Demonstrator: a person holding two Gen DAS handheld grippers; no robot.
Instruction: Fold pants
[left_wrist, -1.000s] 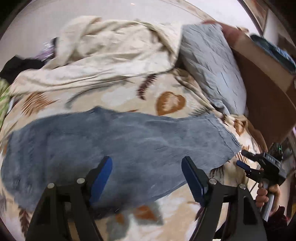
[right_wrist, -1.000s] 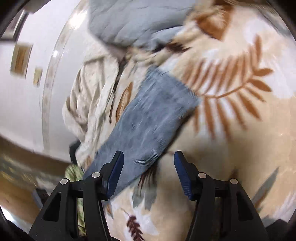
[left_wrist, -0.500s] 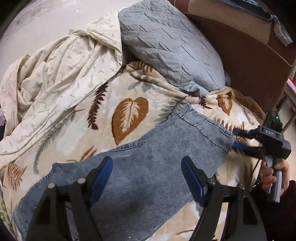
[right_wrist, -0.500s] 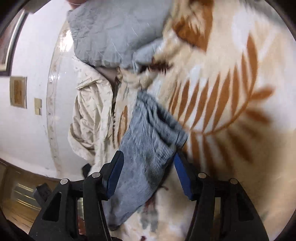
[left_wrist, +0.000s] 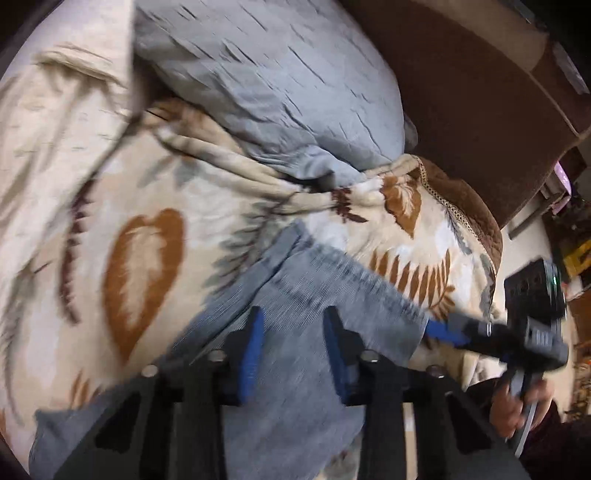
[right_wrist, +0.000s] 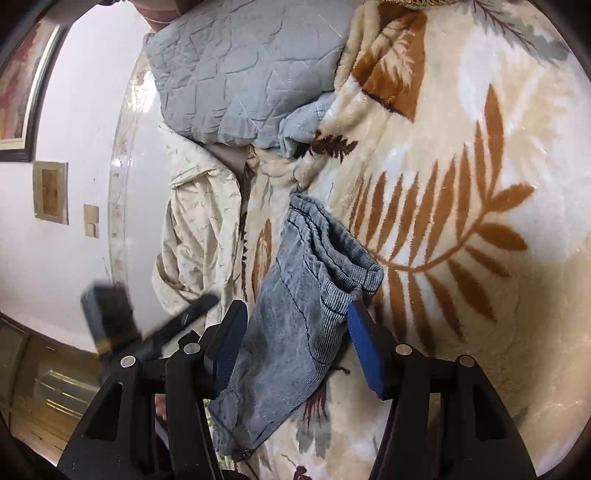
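We see the blue-grey pants (right_wrist: 295, 325) lying on a cream blanket with brown leaf prints (right_wrist: 461, 206), their ribbed waistband (right_wrist: 332, 243) bunched at the far end and the legs running back toward us. Our right gripper (right_wrist: 295, 347) sits low over the waistband end with its blue pads (right_wrist: 364, 350) spread wide, one on either side of the fabric; the right pad is touching the waistband's edge, but the jaws are not clamped on anything. From the left wrist view, which is blurred, our left gripper (left_wrist: 291, 354) hangs over the pants (left_wrist: 295, 387) further along, its blue pads (left_wrist: 251, 354) drawn partly together yet with a clear gap between them and denim showing through that gap, so it grips nothing. In that same view the right gripper (left_wrist: 443, 332) reaches in from the right toward the waistband corner, held by a hand (left_wrist: 517, 410). A grey quilted pillow (right_wrist: 240, 70) lies beyond the pants, beside a pale rumpled sheet (right_wrist: 199, 229).
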